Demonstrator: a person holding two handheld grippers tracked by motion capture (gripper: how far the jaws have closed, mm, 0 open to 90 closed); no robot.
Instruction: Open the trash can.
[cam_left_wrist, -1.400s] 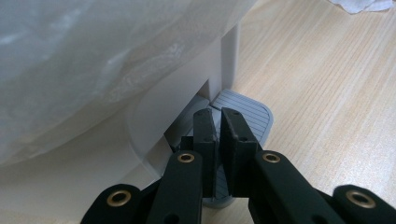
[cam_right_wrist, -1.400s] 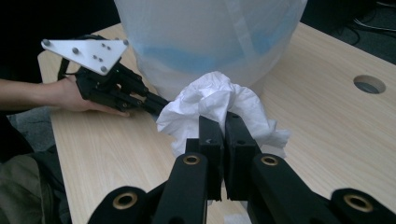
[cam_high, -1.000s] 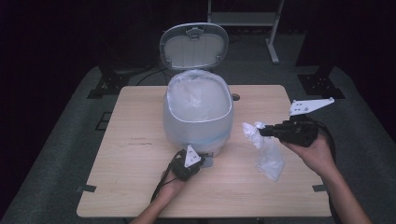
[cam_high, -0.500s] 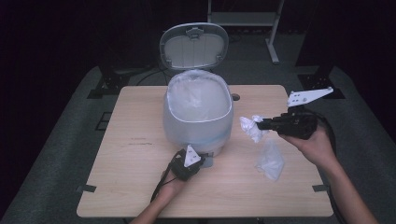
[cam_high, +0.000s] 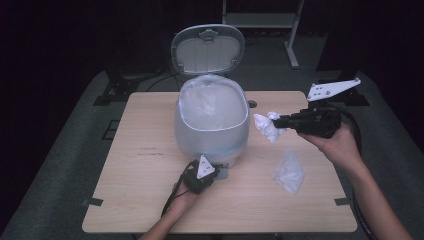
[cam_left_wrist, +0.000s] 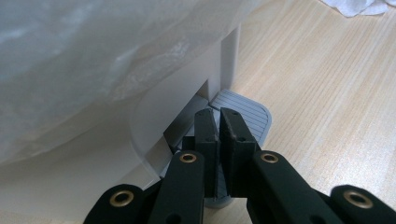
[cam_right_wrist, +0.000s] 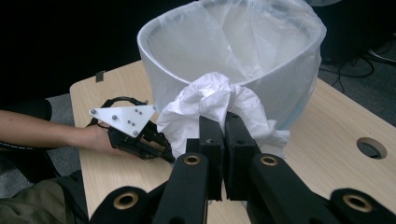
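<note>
At the left of the light wooden table (cam_high: 135, 200), near its near edge, the left gripper (cam_high: 216, 172) is held low against the foot of the pale grey pedal bin lined with a clear plastic bag (cam_high: 212, 125). Its jaws are seen pressed together with nothing between them, and in the left gripper view their tips rest on the ribbed grey foot pedal (cam_left_wrist: 247, 112) at the bin's base. The bin is placed near the middle of the table, and its oval grey lid (cam_high: 207, 49) is stood open and upright at the far side.

Just right of the bin's rim, a crumpled white tissue (cam_high: 267, 125) is held in the air, clear of the tabletop, by the right gripper (cam_high: 276, 121). The jaws are closed narrowly on the wad, which bulges out past their tips toward the bin; in the right gripper view the tissue (cam_right_wrist: 210, 109) is seen just before the bin's near wall, below its open mouth.

Nearer and further right, a second crumpled piece of thin white wrapping (cam_high: 289, 172) is left lying on the table, well apart from the bin. A small round hole (cam_high: 251, 104) in the tabletop is seen just right of the bin on its far side.
</note>
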